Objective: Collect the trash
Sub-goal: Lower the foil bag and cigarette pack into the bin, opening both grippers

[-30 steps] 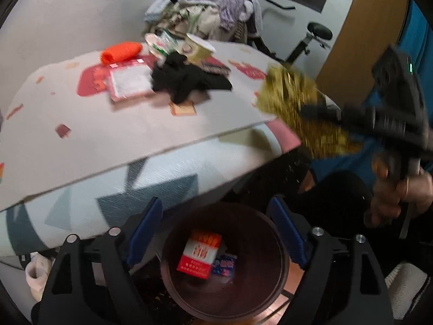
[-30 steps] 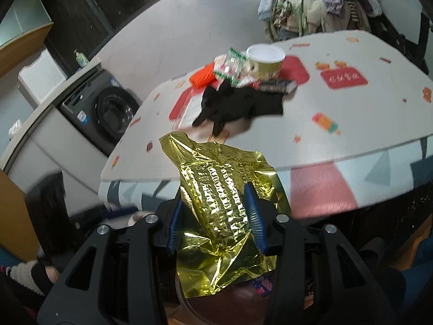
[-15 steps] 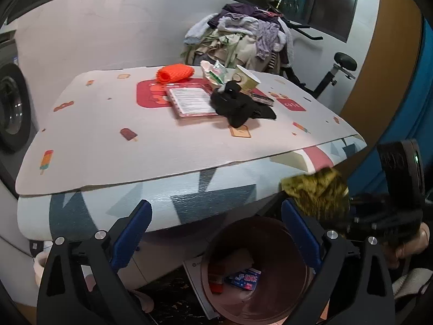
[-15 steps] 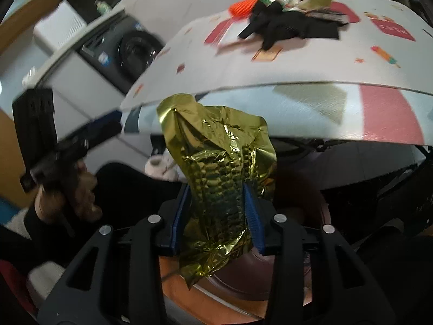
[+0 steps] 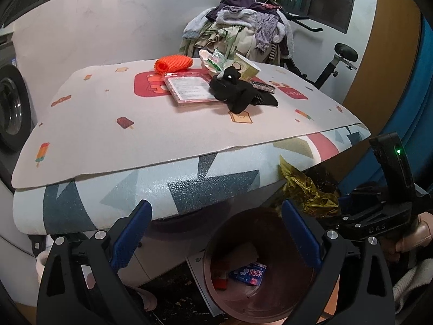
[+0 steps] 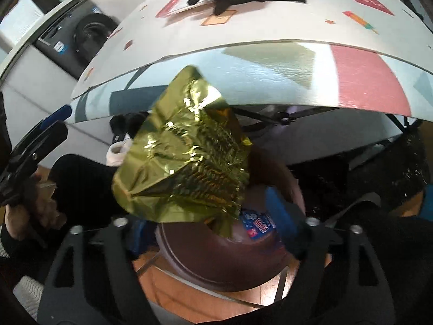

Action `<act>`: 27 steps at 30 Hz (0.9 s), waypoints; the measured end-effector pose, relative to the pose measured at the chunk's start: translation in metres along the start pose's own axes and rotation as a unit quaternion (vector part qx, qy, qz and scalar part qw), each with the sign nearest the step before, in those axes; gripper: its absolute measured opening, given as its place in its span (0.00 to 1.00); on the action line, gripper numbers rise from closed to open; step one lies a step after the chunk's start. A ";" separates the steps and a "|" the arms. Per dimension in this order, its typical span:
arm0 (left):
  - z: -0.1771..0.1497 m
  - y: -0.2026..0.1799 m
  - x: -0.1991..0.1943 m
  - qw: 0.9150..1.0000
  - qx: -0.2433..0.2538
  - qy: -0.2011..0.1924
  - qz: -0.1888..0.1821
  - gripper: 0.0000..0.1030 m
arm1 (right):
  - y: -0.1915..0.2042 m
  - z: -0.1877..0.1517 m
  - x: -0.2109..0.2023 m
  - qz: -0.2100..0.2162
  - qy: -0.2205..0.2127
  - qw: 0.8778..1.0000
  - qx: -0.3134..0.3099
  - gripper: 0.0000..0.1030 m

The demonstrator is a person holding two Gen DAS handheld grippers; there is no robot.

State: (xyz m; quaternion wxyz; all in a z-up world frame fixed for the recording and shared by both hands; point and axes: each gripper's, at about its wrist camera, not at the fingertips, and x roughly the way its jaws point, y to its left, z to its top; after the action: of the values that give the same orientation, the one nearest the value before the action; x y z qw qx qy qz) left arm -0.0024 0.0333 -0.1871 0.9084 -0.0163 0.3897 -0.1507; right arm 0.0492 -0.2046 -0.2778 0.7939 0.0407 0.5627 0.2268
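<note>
A crumpled gold foil wrapper (image 6: 186, 159) hangs just above the brown waste bin (image 6: 216, 265). My right gripper (image 6: 213, 227) has its jaws spread wide, and the foil sits loose between them over the bin mouth. In the left wrist view the foil (image 5: 308, 192) shows at the bin's (image 5: 216, 292) far right rim, next to the right gripper. My left gripper (image 5: 216, 233) is open and empty, held over the bin. A blue packet (image 5: 250, 272) and a red packet (image 5: 220, 280) lie inside the bin.
The table (image 5: 108, 140) stands behind the bin, with an orange net (image 5: 173, 63), a flat plastic pack (image 5: 189, 88), a black glove (image 5: 238, 94), a paper cup (image 5: 247, 69) and snack wrappers (image 5: 215, 61). A washing machine (image 5: 10, 108) is at the left. Clothes (image 5: 238, 29) are piled behind.
My right gripper has come down from table height to the bin mouth with the foil, and its jaws have opened. My left gripper has pulled back and tilted up.
</note>
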 end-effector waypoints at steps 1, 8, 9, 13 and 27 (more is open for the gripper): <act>0.000 0.001 0.001 1.000 -0.003 0.002 0.001 0.91 | -0.001 0.000 0.000 -0.005 -0.002 1.000 0.002 0.87; 0.000 0.007 0.004 1.000 -0.018 0.005 0.005 0.91 | -0.007 0.002 0.005 -0.040 0.005 0.999 0.012 0.94; -0.001 0.007 0.004 1.000 -0.019 0.005 0.005 0.91 | -0.008 0.002 0.007 -0.042 0.007 0.999 0.012 0.94; 0.000 0.008 0.003 1.000 -0.018 0.005 0.005 0.91 | -0.007 0.002 0.009 -0.047 0.013 0.999 0.009 0.94; 0.000 0.008 0.004 1.000 -0.019 0.006 0.007 0.91 | -0.008 -0.006 0.022 -0.075 0.050 0.996 0.006 0.94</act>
State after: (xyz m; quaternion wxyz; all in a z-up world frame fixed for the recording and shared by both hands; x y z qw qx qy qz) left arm 0.0020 0.0397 -0.1913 0.9066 -0.0296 0.3981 -0.1372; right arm 0.0524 -0.2042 -0.3013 0.7790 -0.0086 0.6048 0.1653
